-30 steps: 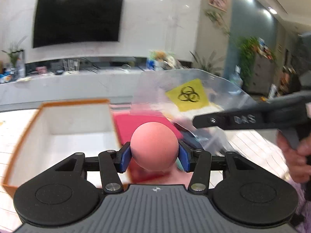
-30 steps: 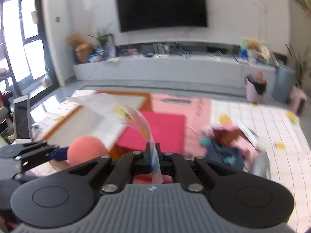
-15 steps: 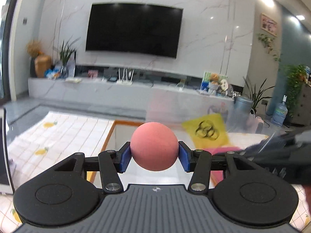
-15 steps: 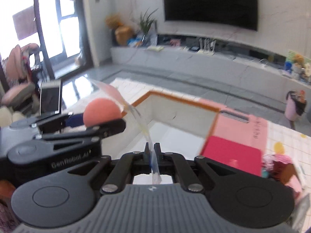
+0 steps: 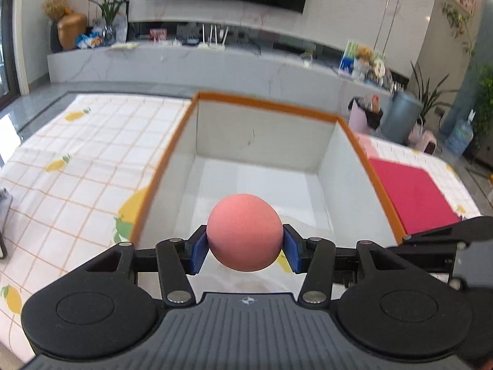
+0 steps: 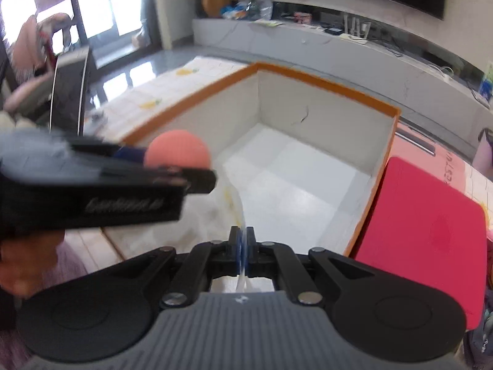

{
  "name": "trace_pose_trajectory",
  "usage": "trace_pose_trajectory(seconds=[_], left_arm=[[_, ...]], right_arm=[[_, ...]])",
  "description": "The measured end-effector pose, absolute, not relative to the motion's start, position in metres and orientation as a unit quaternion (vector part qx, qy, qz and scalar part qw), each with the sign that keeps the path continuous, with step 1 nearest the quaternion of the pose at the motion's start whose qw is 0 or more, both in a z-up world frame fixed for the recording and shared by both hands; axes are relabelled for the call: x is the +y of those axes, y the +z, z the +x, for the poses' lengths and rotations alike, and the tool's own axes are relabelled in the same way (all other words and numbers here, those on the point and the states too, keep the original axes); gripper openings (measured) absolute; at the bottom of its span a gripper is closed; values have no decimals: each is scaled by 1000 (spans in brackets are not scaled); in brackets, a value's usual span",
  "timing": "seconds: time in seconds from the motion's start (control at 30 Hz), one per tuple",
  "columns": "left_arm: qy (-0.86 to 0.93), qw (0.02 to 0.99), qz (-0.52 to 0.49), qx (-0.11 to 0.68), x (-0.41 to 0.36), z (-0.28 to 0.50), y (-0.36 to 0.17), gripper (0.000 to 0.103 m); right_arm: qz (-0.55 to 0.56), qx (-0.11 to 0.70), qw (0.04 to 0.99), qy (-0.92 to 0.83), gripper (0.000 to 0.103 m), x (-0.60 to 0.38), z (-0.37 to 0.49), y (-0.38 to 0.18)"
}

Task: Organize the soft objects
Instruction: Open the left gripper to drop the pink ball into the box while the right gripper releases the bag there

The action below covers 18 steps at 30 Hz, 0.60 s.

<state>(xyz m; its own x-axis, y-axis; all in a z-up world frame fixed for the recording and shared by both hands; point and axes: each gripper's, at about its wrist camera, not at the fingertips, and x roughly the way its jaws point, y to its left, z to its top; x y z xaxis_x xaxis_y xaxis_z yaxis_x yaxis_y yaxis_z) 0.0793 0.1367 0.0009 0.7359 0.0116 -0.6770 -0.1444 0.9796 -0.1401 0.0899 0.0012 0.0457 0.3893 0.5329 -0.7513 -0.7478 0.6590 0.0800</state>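
ball (image 5: 245, 232) now over box (image 5: 258, 123); bag (image 6: 237, 203) lowered inside

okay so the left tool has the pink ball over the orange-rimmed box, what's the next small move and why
Probably lower the left tool a little and open it. The pink ball is clamped between its blue pads, hanging over the white floor of the box, with nothing visibly beneath it.
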Motion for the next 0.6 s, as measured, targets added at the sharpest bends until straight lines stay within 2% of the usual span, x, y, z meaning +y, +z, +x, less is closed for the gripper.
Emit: trace_pose_trajectory(seconds=[0.2,0.27,0.6], left_arm=[[60,904,-79,417,137,92,-11,58],[65,897,-78,430,139,93,-15,61],[62,896,-55,435,131,85,-12,67]], right_arm=[[-158,386,824,383,0,-1,90,45],[-165,383,825,382,0,-1,88,45],[-172,377,830,374,0,-2,87,44]])
